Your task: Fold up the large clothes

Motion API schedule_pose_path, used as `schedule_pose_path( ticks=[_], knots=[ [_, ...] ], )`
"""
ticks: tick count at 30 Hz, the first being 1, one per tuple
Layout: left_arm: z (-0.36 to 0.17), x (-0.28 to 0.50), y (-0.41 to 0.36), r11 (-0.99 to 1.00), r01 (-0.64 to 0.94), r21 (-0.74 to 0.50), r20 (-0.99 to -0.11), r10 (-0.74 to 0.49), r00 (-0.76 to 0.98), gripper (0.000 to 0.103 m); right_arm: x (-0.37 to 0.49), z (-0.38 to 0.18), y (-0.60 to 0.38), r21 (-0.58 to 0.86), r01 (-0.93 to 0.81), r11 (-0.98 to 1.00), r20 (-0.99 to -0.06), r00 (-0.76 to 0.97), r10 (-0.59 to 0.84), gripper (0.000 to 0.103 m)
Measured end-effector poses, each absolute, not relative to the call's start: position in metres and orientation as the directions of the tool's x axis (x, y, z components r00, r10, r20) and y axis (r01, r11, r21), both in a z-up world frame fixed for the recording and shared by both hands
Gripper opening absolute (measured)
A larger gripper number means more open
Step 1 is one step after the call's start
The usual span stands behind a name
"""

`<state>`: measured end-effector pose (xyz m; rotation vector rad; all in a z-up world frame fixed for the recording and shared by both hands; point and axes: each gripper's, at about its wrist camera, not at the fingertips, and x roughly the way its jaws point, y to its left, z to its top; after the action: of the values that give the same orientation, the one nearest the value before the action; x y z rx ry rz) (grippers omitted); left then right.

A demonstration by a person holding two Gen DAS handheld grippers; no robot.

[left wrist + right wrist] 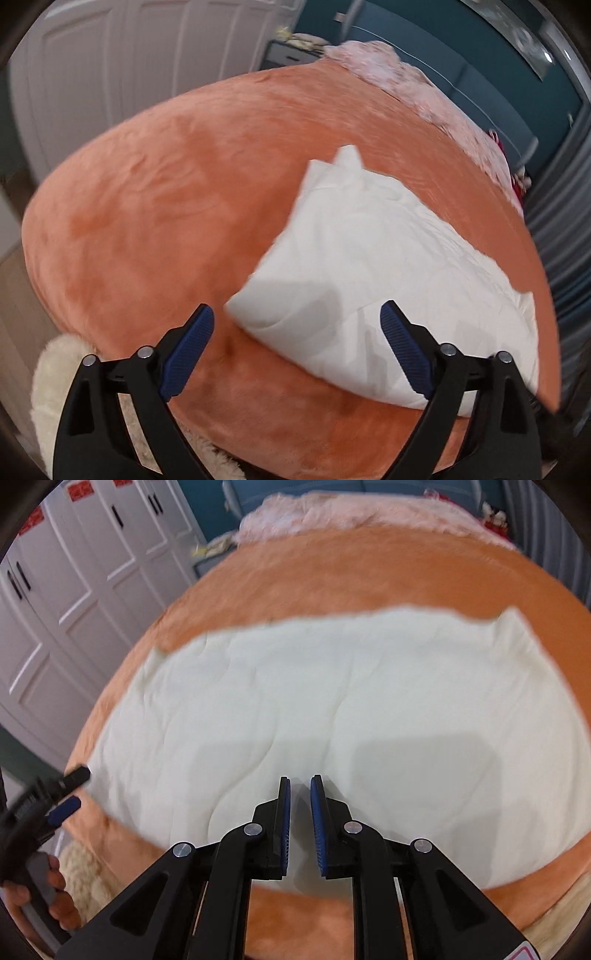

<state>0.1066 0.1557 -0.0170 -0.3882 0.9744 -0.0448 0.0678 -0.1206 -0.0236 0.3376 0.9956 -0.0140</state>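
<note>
A large white garment [332,709] lies spread flat, folded into a broad band, across the orange plush bed cover [332,572]. My right gripper [300,779] hovers over its near edge. The jaws stand a narrow gap apart and nothing is between them. In the left wrist view the garment [369,251] shows its left end, with a small flap sticking up at the far corner. My left gripper [297,310] is wide open just above that near left corner, not touching it. The right wrist view also shows the left gripper [72,792] at the garment's left edge, with a hand [33,890] holding it.
White panelled wardrobe doors [74,590] stand to the left of the bed. A pink fluffy blanket [399,77] lies at the far end. A cream fleecy cloth [59,376] hangs at the near left edge. Grey curtains [565,236] and a teal wall [443,44] lie to the right.
</note>
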Motion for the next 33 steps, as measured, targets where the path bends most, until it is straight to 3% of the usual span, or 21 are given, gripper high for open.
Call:
schedule_pose_path(
  ticks=[5,9,11,13,15,17,21,28,33],
  knots=[
    [-0.052,0.123,0.170,0.849,-0.204,-0.487,-0.802,-0.343,0.488,0.090,0.064,-0.047,-0.116,0.286,0.182,0.941,-0.830,0.538,0.149,0.013],
    [-0.063,0.132,0.160,0.819,-0.206,-0.536,-0.784,-0.393,0.480,0.089,0.064,-0.052,-0.120,0.300,0.184,0.936,-0.828,0.537,0.161,0.013],
    [-0.062,0.138,0.151,0.804,-0.182,-0.566,-0.767,-0.432,0.475,0.074,0.064,-0.054,-0.119,0.303,0.184,0.935,-0.826,0.540,0.161,0.013],
    [-0.058,0.140,0.146,0.795,-0.179,-0.580,-0.764,-0.453,0.459,0.046,0.063,-0.046,-0.121,0.315,0.192,0.930,-0.826,0.538,0.169,0.013],
    [-0.042,0.136,0.146,0.798,-0.152,-0.583,-0.750,-0.458,0.476,0.028,0.053,-0.038,-0.127,0.318,0.200,0.927,-0.828,0.535,0.169,0.012],
    [-0.020,0.127,0.150,0.790,-0.103,-0.605,-0.709,-0.475,0.521,0.019,0.047,-0.033,-0.128,0.305,0.198,0.932,-0.833,0.530,0.160,0.012],
    [0.032,0.105,0.142,0.785,0.011,-0.620,-0.641,-0.514,0.570,0.015,0.039,-0.038,-0.122,0.314,0.180,0.932,-0.839,0.511,0.185,0.012],
    [0.130,0.054,0.073,0.854,0.314,-0.415,-0.573,-0.514,0.639,0.013,0.046,-0.037,-0.085,0.442,0.087,0.893,-0.800,0.487,0.349,0.008],
    [0.144,0.040,0.018,0.828,0.435,-0.353,-0.582,-0.559,0.591,0.014,0.039,-0.029,-0.076,0.500,-0.015,0.866,-0.774,0.439,0.455,0.008]
  ],
)
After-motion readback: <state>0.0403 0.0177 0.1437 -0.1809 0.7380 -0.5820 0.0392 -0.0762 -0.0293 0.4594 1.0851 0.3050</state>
